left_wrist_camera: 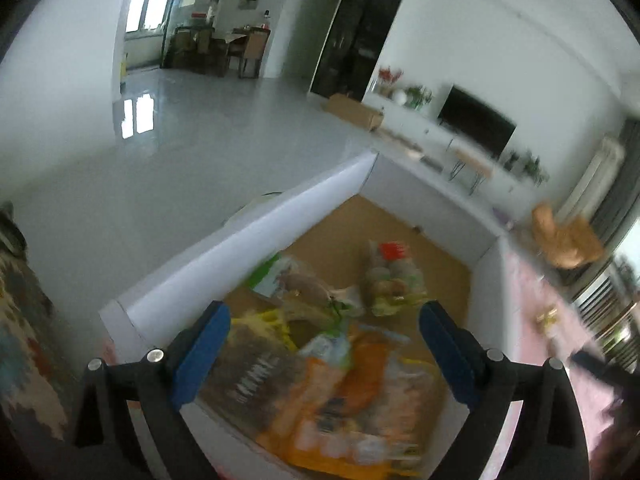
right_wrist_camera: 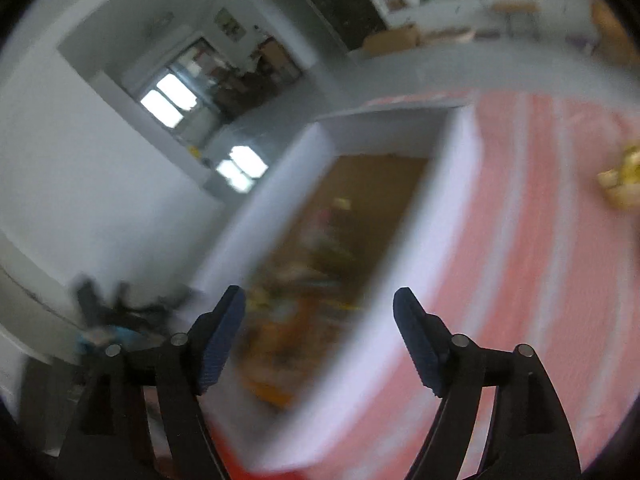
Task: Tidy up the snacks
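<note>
A white-walled cardboard box [left_wrist_camera: 256, 224] holds several snack packets on its brown floor. In the left wrist view an orange packet [left_wrist_camera: 352, 408] and a dark packet [left_wrist_camera: 248, 376] lie nearest, with a red-topped bag [left_wrist_camera: 394, 276] and a green-and-white bag [left_wrist_camera: 296, 284] farther in. My left gripper [left_wrist_camera: 324, 328] hangs above them, open, with nothing between its blue pads. The right wrist view is blurred: the same box [right_wrist_camera: 448, 184] shows with smeared packets inside. My right gripper [right_wrist_camera: 320, 320] is open over the box's near end, holding nothing.
The box stands on a pink-and-white striped cloth [right_wrist_camera: 540, 280]. A yellow snack item [right_wrist_camera: 624, 184] lies on the cloth to the right. A brown soft toy [left_wrist_camera: 564, 240] sits beyond the box. A patterned fabric [left_wrist_camera: 24, 320] is at the left edge.
</note>
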The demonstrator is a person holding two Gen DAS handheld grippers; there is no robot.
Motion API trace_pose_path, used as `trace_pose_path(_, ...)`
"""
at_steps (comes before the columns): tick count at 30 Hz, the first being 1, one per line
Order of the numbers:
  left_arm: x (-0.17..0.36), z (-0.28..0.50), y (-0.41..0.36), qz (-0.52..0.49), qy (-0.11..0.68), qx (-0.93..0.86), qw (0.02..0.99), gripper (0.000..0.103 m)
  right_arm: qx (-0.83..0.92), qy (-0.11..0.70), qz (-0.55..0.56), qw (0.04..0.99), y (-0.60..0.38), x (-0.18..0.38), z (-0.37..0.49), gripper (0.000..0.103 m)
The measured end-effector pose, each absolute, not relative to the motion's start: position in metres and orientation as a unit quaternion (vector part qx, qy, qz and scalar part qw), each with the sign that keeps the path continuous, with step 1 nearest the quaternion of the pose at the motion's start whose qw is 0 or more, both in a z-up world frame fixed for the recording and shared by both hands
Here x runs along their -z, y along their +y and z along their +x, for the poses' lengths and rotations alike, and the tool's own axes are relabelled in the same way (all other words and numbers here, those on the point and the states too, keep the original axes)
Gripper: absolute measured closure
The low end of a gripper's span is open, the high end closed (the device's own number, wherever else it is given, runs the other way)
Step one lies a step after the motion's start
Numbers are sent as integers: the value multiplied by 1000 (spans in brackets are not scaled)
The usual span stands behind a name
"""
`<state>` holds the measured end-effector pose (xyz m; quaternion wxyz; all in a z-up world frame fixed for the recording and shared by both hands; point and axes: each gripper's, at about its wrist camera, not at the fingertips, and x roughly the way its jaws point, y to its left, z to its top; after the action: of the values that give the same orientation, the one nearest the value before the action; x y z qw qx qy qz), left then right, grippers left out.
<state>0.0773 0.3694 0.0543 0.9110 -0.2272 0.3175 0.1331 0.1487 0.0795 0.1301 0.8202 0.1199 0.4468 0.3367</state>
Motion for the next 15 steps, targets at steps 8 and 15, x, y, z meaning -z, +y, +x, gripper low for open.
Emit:
trace_pose_path(8,-77,90,231,-219,311,40,924,3,-89,461,-48,882,-91,-25,109,23)
trace_pose_path(15,-24,135,71,-145,398,171,890,1,17,448,-9,894,-217,-19,75,23)
